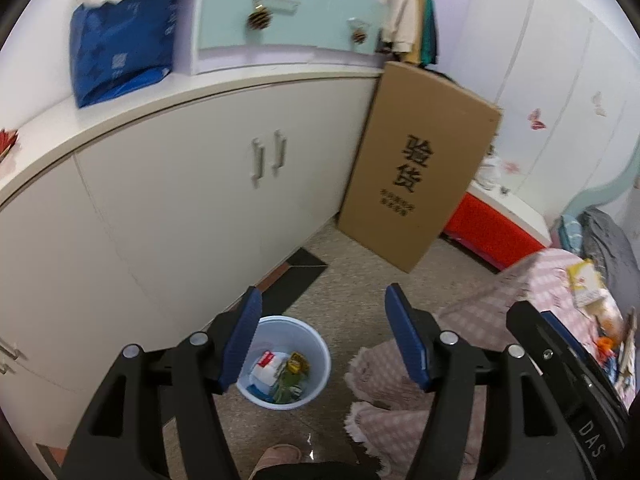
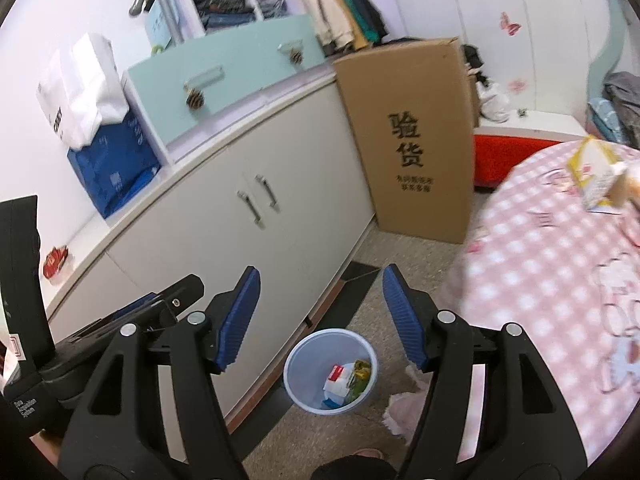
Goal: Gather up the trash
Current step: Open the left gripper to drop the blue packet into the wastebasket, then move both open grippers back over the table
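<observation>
Round plastic bin; crinkled wrappers inside.

pale blue bin on speckled grey-beige floor, red-white and green-yellow wrappers inside. pink-and-white checked bedcover on the right, plain brown box with black print far back, off-white cabinets left, mint drawer front, blue bag.

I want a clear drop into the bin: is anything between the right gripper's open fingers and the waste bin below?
Nothing: in the right wrist view the right gripper is open and empty, and only bare floor shows before the waste bin.
</observation>
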A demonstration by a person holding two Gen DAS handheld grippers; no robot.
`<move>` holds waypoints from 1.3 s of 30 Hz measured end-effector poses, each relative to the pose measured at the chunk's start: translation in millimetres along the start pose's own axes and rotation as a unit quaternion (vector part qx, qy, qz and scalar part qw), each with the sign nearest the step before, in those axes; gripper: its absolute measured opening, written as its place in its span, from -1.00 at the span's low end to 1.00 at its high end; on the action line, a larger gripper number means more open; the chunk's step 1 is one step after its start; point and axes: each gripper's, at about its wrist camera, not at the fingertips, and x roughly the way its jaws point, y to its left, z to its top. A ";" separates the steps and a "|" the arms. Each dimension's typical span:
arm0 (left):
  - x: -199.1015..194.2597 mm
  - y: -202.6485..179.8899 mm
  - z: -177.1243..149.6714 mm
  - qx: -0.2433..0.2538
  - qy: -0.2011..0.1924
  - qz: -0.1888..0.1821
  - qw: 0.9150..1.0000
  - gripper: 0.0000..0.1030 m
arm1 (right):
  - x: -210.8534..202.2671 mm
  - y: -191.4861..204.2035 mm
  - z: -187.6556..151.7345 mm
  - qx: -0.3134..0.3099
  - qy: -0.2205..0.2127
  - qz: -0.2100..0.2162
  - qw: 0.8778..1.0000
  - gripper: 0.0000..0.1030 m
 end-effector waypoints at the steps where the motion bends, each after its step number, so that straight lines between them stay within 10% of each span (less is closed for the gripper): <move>1: -5.7 -9.6 -1.9 0.007 -0.002 -0.006 1.000 0.23 | -8.9 -6.2 0.7 0.003 -0.006 -0.004 1.000 0.24; 20: -34.8 -223.1 -57.1 0.169 0.032 -0.129 0.977 0.29 | -154.9 -201.5 -9.9 0.109 -0.078 -0.169 0.977 0.34; 35: 1.8 -292.2 -71.0 0.198 0.063 -0.132 0.969 0.32 | -104.8 -266.8 11.9 0.049 0.010 -0.271 0.961 0.43; 39: 8.4 -303.1 -73.5 0.207 0.068 -0.144 0.965 0.32 | -112.1 -285.0 9.2 0.076 0.005 -0.248 0.966 -0.43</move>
